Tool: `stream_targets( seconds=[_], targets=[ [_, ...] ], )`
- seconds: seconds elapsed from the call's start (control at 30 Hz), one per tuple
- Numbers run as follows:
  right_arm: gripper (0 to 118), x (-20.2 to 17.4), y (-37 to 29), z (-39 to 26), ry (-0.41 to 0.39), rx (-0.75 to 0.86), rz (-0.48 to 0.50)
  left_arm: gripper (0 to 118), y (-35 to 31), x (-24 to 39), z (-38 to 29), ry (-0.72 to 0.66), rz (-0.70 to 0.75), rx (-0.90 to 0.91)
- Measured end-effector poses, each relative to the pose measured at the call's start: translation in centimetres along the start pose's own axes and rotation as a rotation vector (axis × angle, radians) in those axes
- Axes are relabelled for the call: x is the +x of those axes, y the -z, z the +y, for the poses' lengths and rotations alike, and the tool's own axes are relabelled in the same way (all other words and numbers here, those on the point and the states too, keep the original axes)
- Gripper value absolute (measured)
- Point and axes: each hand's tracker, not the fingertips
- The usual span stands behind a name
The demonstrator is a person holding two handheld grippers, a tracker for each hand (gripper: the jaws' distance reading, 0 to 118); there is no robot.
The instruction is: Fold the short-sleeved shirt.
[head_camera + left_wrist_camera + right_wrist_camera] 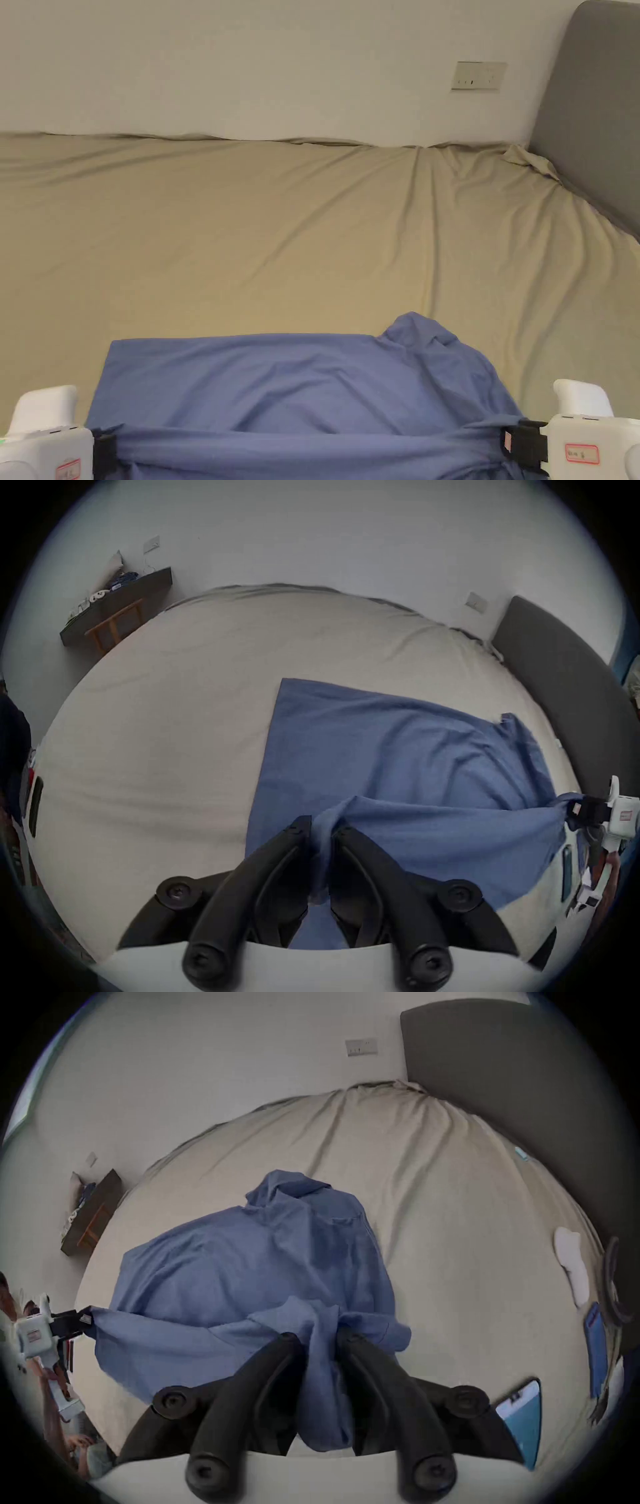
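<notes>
A blue short-sleeved shirt (300,387) lies on the near part of a beige bed sheet (250,237), its far edge flat and a bunched hump at its far right. The near edge is lifted and stretched between both grippers. My left gripper (103,451) is shut on the shirt's near left corner, with cloth pinched between its black jaws in the left gripper view (320,826). My right gripper (522,444) is shut on the near right corner, where folds of the shirt (277,1269) bulge through the jaws in the right gripper view (318,1338).
A grey headboard (594,119) stands at the right and a white wall (250,62) runs behind the bed. A phone (523,1418) and small items lie on the sheet at the right. A dark shelf (117,601) hangs on the wall at left.
</notes>
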Motion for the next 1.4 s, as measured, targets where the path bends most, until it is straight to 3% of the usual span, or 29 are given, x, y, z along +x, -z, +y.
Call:
stream_targets(
  seconds=[0.23, 0.27, 0.3, 0.33, 0.37, 0.47, 0.53, 0.63, 0.67, 0.7, 0.77, 0.8, 0.83, 0.87, 0.93, 1.13, 1.33, 1.37, 1.4],
  targets=[
    [18, -0.6, 3.6, 0.4, -0.027, -0.033, -0.05, 9, 3.4, 0.3, 0.3, 0.028, 0.034, -0.04],
    [23, -0.7, 3.6, 0.3, -0.044, -0.027, -0.056, 19, 3.4, 0.1, 0.1, 0.026, 0.031, -0.04],
    [45, -0.9, 3.4, 0.2, -0.063, -0.021, -0.062, 53, 3.2, -0.1, 0.0, 0.013, 0.022, -0.039],
    [90, -1.1, 3.1, 0.0, -0.082, -0.02, -0.069, 92, 2.9, -0.3, -0.2, -0.002, 0.016, -0.029],
    [102, -1.1, 2.7, -0.2, -0.08, -0.023, -0.065, 93, 2.3, -0.4, -0.6, -0.007, 0.023, -0.031],
    [102, -1.5, -0.7, -1.1, -0.07, 0.03, -0.003, 93, -1.5, -1.0, -1.9, -0.024, 0.01, 0.03],
    [102, -2.1, -3.7, -2.1, -0.081, 0.085, -0.012, 93, -5.3, -1.1, -3.1, -0.014, 0.019, 0.122],
    [101, -3.2, -9.2, -4.4, -0.138, 0.175, -0.014, 92, -12.2, -0.7, -5.6, -0.008, 0.029, 0.28],
    [100, -3.7, -11.2, -5.5, -0.164, 0.207, -0.021, 89, -14.8, -0.3, -6.8, 0.015, 0.028, 0.32],
    [92, -4.2, -13.2, -6.8, -0.19, 0.26, -0.035, 79, -17.1, 0.2, -8.2, 0.077, 0.035, 0.374],
    [37, -5.1, -16.5, -9.5, -0.257, 0.344, -0.086, 29, -20.7, 1.7, -10.8, 0.176, 0.134, 0.431],
    [15, -5.4, -17.5, -10.7, -0.244, 0.365, -0.112, 12, -21.9, 2.0, -11.9, 0.184, 0.174, 0.451],
    [10, -5.3, -18.8, -11.8, -0.232, 0.372, -0.107, 11, -23.4, 2.1, -13.0, 0.156, 0.167, 0.449],
    [9, -5.0, -19.8, -12.8, -0.213, 0.364, -0.057, 11, -24.7, 1.9, -14.0, 0.139, 0.087, 0.434],
    [8, -4.9, -21.4, -14.6, -0.166, 0.357, -0.001, 11, -26.3, 2.0, -15.8, 0.098, 0.074, 0.434],
    [8, -5.1, -23.5, -17.0, -0.191, 0.37, -0.011, 10, -27.9, 2.3, -18.3, 0.092, 0.062, 0.417],
    [8, -5.6, -23.6, -17.1, -0.2, 0.369, -0.001, 11, -25.2, 2.2, -16.8, 0.115, 0.064, 0.387],
    [8, -5.6, -23.5, -16.9, -0.2, 0.366, 0.001, 25, -23.9, 1.9, -16.3, 0.11, 0.046, 0.379],
    [8, -5.5, -23.2, -16.8, -0.2, 0.358, 0.006, 68, -22.2, 1.3, -15.4, 0.09, -0.005, 0.354]
  ],
)
